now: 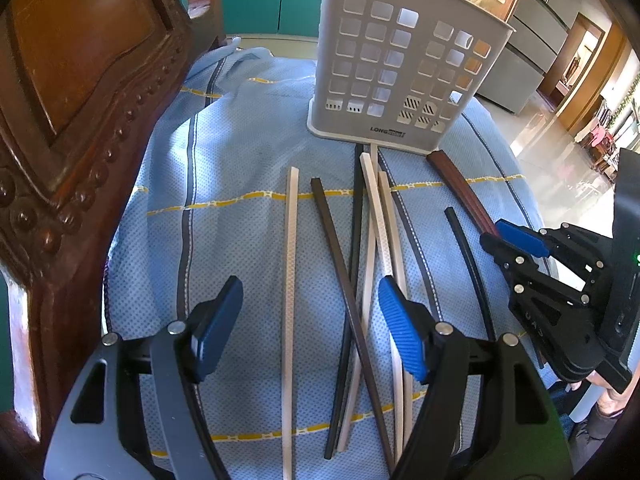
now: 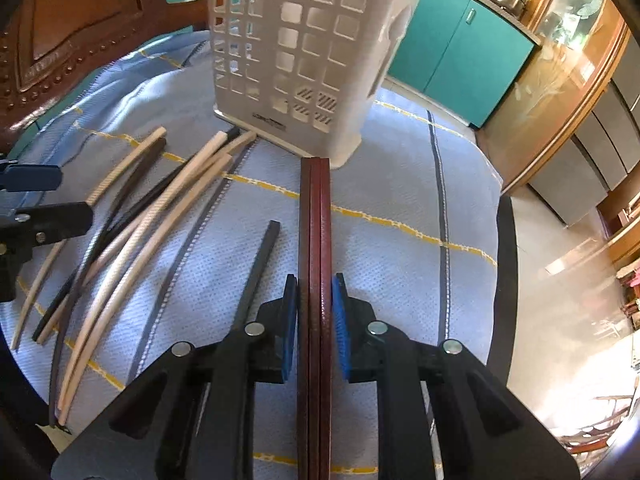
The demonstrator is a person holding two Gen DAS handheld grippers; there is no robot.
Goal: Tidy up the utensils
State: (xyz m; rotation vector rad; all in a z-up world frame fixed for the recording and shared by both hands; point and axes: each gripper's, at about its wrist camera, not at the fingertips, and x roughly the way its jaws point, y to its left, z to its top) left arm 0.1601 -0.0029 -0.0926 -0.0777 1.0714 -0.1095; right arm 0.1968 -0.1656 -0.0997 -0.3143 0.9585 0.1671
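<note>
A white perforated utensil holder (image 1: 404, 60) (image 2: 304, 48) stands upright at the far side of a blue cloth. Several loose chopsticks, cream and black, lie in a pile in front of it (image 1: 360, 264) (image 2: 132, 232). My right gripper (image 2: 314, 316) is shut on a pair of reddish-brown chopsticks (image 2: 315, 240) whose tips point at the holder's base; it shows at the right of the left wrist view (image 1: 516, 240). My left gripper (image 1: 312, 328) is open and empty above the pile, straddling a cream chopstick (image 1: 290, 280) and a black one (image 1: 340, 276).
The blue cloth (image 1: 240, 160) covers a round seat or table. A carved dark wooden chair back (image 1: 80, 100) stands close on the left. Teal cabinets (image 2: 460, 56) and a wooden cabinet (image 2: 560, 80) lie beyond. A lone black chopstick (image 2: 256, 272) lies left of my right gripper.
</note>
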